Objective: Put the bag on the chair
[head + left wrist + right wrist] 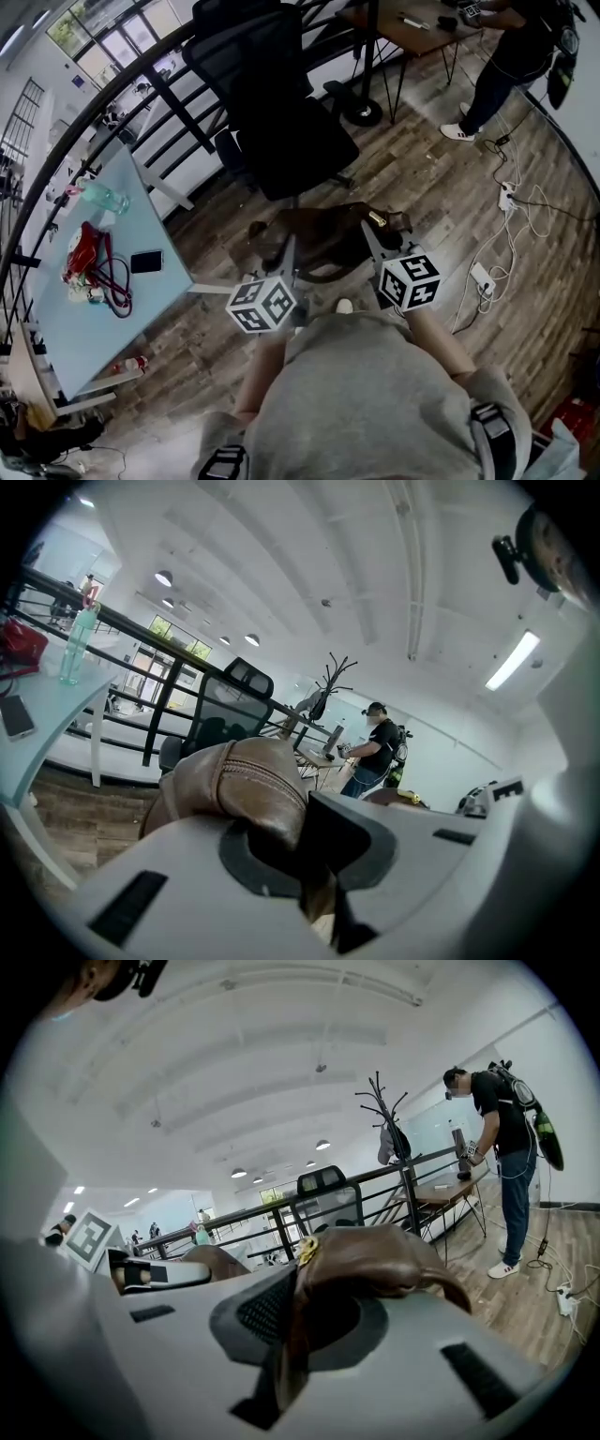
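Note:
A brown leather bag [319, 239] hangs in the air between my two grippers, above the wooden floor. My left gripper [292, 255] is shut on the bag's left edge, where brown leather [248, 789] bulges out of the jaws. My right gripper [367, 232] is shut on the bag's right edge, near a gold clasp [307, 1249]. The black office chair [272, 103] stands just beyond the bag, its seat facing me, and shows behind the bag in both gripper views [230, 700] [323, 1190].
A light blue table [94, 272] at my left holds a phone [146, 262], a bottle [103, 197] and red items. A black railing [141, 84] runs behind the chair. A person [511, 56] stands at a desk at the far right. Cables and a power strip [506, 197] lie on the floor to the right.

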The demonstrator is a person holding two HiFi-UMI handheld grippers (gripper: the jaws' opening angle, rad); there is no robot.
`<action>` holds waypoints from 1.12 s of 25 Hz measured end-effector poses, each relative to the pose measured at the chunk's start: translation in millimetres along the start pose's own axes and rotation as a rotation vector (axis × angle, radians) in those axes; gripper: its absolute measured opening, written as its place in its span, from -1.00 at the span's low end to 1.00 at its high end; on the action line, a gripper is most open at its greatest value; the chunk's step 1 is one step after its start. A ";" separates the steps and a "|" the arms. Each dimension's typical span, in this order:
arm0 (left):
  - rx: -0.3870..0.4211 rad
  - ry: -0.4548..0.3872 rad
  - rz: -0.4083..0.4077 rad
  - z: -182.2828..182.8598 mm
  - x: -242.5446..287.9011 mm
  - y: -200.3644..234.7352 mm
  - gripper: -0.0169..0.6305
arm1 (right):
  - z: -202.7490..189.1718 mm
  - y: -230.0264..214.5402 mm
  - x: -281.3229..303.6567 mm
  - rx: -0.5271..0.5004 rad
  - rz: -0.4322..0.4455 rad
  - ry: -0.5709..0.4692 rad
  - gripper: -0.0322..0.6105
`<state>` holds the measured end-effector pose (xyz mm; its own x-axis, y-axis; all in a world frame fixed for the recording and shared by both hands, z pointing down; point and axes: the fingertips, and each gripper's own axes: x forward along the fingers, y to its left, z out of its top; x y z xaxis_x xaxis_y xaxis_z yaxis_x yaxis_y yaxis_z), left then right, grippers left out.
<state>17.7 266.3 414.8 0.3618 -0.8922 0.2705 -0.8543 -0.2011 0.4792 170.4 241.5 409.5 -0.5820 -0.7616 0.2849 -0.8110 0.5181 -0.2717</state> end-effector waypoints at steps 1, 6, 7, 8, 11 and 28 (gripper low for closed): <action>-0.001 -0.007 0.000 1.1 -1.0 0.7 -0.87 | 0.3 1.0 0.6 0.005 0.005 -0.001 -0.83; -0.008 -0.031 0.015 -0.2 -1.0 3.7 -0.87 | -2.6 0.6 2.9 0.000 0.027 0.000 -0.83; -0.014 -0.036 0.019 -0.2 -0.7 4.1 -0.87 | -2.0 0.1 3.4 -0.001 0.033 0.000 -0.83; -0.021 -0.040 0.024 -0.1 -0.4 4.4 -0.87 | -1.1 -0.1 4.0 -0.002 0.040 0.000 -0.83; -0.040 -0.046 0.031 0.2 -0.2 5.7 -0.87 | 0.5 -0.3 6.3 0.002 0.055 0.006 -0.83; -0.083 -0.016 0.018 25.4 80.8 49.1 -0.88 | 13.6 -40.4 94.3 0.034 0.036 0.066 -0.83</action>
<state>-4.4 174.0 438.9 0.3399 -0.9018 0.2668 -0.8266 -0.1511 0.5421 149.0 143.5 434.8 -0.6143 -0.7150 0.3339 -0.7877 0.5301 -0.3139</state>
